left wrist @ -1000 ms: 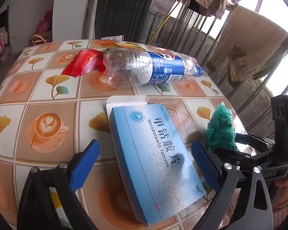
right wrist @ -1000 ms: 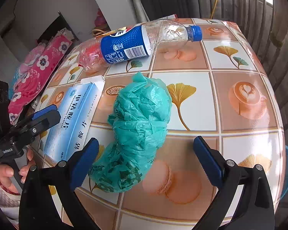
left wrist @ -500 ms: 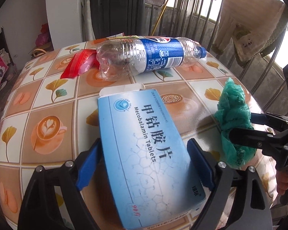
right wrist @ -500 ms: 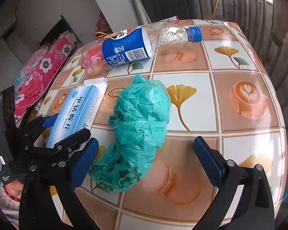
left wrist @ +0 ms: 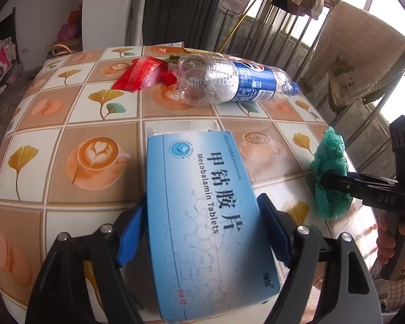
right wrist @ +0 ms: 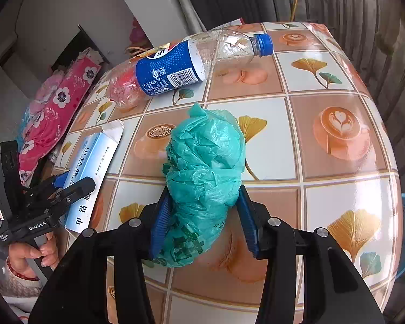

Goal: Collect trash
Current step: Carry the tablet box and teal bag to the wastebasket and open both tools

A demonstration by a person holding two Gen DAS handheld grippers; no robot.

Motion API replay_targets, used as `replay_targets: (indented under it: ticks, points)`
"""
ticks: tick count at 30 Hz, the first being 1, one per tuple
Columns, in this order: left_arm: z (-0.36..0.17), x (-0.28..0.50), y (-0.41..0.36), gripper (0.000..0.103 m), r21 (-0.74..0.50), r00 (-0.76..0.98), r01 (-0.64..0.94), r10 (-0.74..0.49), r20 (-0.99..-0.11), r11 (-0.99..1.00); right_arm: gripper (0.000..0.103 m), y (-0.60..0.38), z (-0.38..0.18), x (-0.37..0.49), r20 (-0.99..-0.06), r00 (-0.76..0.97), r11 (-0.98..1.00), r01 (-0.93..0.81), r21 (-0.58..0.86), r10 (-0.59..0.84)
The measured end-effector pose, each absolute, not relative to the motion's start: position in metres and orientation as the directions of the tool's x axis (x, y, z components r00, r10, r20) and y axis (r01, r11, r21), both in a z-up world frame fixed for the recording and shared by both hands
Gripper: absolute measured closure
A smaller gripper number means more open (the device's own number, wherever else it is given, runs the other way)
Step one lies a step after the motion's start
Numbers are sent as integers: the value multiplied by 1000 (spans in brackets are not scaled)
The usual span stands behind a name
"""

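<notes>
Closed in since a second ago: left gripper (left wrist: 202, 232) now clamped on the blue tablet box (left wrist: 202, 216), blue fingers (left wrist: 131, 236) pressed to both long sides, where before they stood wide with the box lying loose between them. Likewise the right gripper (right wrist: 202, 221), then spread wide around the green plastic bag (right wrist: 203, 186), now squeezed on the bag's lower half, fingers (right wrist: 160, 222) denting the crumpled film on each side.

Box at the near edge of the tabletop (left wrist: 67, 167), its open white flap pointing toward the middle. Cannot tell whether lifted or resting flat. Bag just beside the right edge in the left wrist view (left wrist: 330, 172), gripped by the black arm of the other tool; near the front edge in the right wrist view, its upper end bulging free above the fingers.

Left untouched toward the far edge: empty clear bottle (left wrist: 229, 82) with a blue label and blue cap, lying on its side, cap toward the right edge. Red wrapper (left wrist: 139, 77) touching the bottle's base, toward the far left corner. Seen through the bottle's clear base in the right wrist view (right wrist: 121, 89).

Towel (left wrist: 364, 67) hung on railings beyond the right edge. Pink flowered fabric (right wrist: 54, 105) off the tabletop, past its left edge.
</notes>
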State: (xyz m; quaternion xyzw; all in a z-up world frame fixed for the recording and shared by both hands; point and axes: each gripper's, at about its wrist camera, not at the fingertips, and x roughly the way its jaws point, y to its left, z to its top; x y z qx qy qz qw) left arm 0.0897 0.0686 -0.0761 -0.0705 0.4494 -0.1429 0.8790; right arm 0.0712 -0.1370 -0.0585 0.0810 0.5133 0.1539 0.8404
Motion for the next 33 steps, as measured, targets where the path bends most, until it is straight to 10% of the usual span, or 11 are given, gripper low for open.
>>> replay_targets:
  ticks: [18, 33]
  points:
    - [-83, 97, 58, 22, -198, 527, 150, -248, -813, 969, 27, -128, -60, 59, -839, 465, 958, -164, 234, 284]
    - [-80, 95, 60, 28, -164, 573, 154, -223, -789, 975, 43, -110, -64, 57, -825, 548, 989, -123, 86, 140]
